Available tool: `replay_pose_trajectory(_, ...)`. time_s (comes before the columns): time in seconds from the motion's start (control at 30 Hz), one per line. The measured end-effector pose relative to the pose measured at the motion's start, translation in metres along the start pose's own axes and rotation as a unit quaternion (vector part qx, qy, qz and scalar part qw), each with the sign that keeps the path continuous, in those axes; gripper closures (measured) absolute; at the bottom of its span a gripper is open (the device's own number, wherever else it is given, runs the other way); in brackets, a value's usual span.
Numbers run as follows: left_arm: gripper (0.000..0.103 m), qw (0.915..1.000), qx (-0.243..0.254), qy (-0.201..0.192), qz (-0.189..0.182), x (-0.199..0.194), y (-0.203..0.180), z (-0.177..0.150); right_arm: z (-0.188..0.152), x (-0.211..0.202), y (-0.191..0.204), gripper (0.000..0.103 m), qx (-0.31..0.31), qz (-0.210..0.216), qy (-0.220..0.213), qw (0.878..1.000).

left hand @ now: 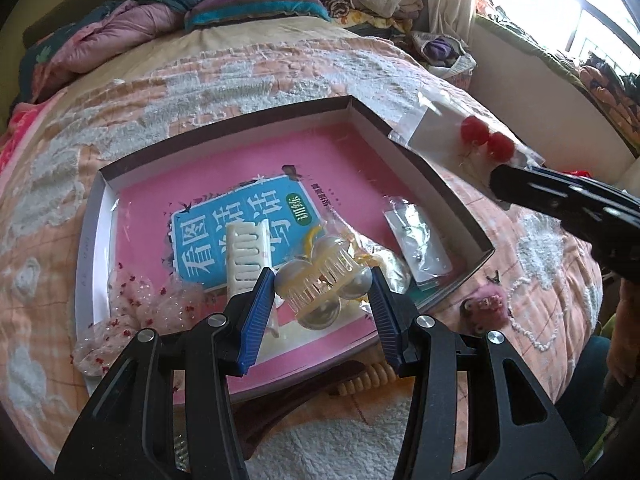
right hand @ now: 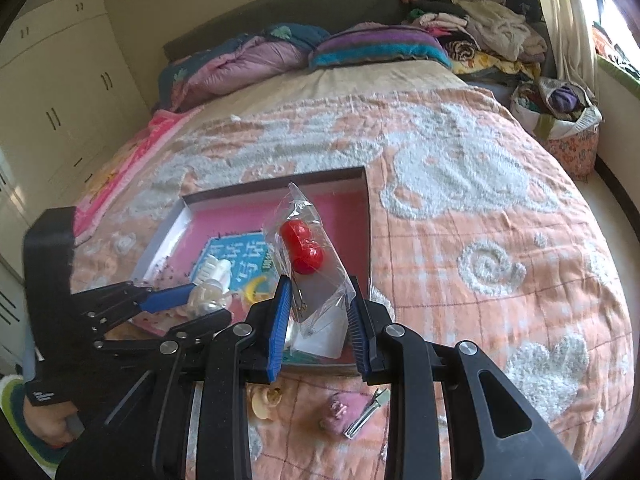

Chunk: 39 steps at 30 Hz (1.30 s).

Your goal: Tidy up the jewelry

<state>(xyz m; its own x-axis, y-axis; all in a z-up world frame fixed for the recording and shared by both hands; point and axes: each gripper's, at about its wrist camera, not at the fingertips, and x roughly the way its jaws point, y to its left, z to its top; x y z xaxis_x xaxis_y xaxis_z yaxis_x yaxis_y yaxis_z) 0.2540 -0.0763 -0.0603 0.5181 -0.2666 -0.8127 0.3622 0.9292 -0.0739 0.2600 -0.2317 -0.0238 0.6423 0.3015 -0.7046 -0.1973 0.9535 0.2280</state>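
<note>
a bed with an orange quilt [right hand: 480, 208] carries a shallow box [left hand: 420, 160]. the left hand-held gripper [left hand: 324, 300] clamps a clear claw hair clip [left hand: 324, 276] over it. the right hand-held gripper [right hand: 318, 312] pinches a clear bag of red ball earrings [right hand: 308, 256].

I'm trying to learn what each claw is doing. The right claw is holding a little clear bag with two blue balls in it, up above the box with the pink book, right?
Almost. The balls in the clear bag are red, not blue; the right wrist view shows it best. The rest holds: the right claw grips that bag above the box with the pink book.
</note>
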Motion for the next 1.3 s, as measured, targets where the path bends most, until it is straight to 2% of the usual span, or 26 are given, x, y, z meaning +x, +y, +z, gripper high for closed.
replay_pose_trajectory(0.23,0.064,1.0,0.002,0.003,0.007,-0.002,0.003,-0.002,-0.003,0.015,0.004,0.076,-0.003,0.004,0.019,1.0)
replay_pose_trajectory(0.37,0.051,1.0,0.0,-0.004,0.009,-0.01,0.004,-0.003,-0.004,0.021,0.006,0.073,0.003,0.013,0.029,0.999)
replay_pose_trajectory(0.47,0.051,0.9999,0.003,-0.007,0.013,-0.014,0.005,-0.003,-0.004,0.025,0.008,0.072,0.002,0.014,0.036,0.999)
replay_pose_trajectory(0.77,0.048,0.9997,-0.004,-0.014,0.019,-0.028,0.007,-0.007,-0.005,0.006,0.004,0.045,0.022,0.024,0.013,0.999)
replay_pose_trajectory(0.9,0.043,0.9995,-0.011,-0.023,0.02,-0.037,0.008,-0.005,-0.004,-0.014,0.0,0.036,0.034,0.022,-0.009,0.999)
replay_pose_trajectory(1.07,0.04,0.9989,-0.016,-0.041,0.019,-0.053,0.007,-0.003,-0.005,-0.046,-0.003,0.019,0.03,0.008,-0.043,0.999)
replay_pose_trajectory(1.3,0.032,0.9984,-0.016,-0.048,0.025,-0.067,0.0,-0.003,-0.008,-0.082,-0.012,0.015,0.034,0.0,-0.074,0.997)
